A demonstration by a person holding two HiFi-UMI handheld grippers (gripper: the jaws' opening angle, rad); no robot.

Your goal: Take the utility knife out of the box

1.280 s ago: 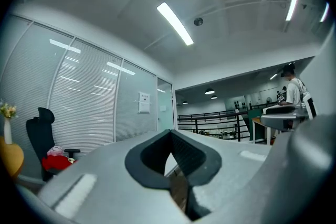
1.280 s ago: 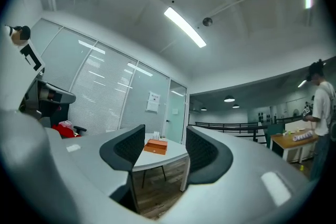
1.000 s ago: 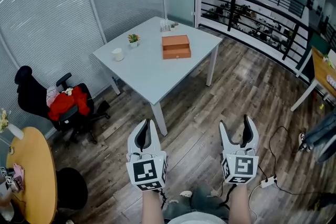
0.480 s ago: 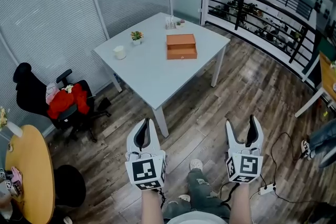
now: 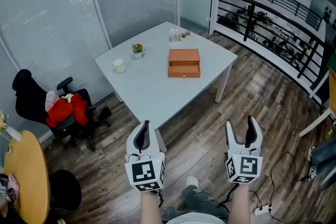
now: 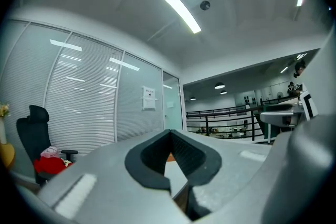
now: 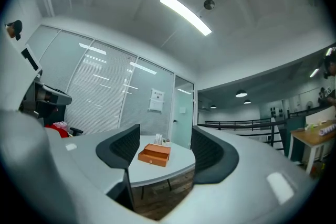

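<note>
Box (image 5: 184,63), orange, sat on the white table (image 5: 152,94), twd its far side. Left of it on the table: a cup (image 5: 119,65), then a small plant (image 5: 138,49). Off the table's near corner we held the left gripper (image 5: 145,124), jaws together & empty, and the right gripper (image 5: 241,124), jaws apart, nothing btwn.
</note>
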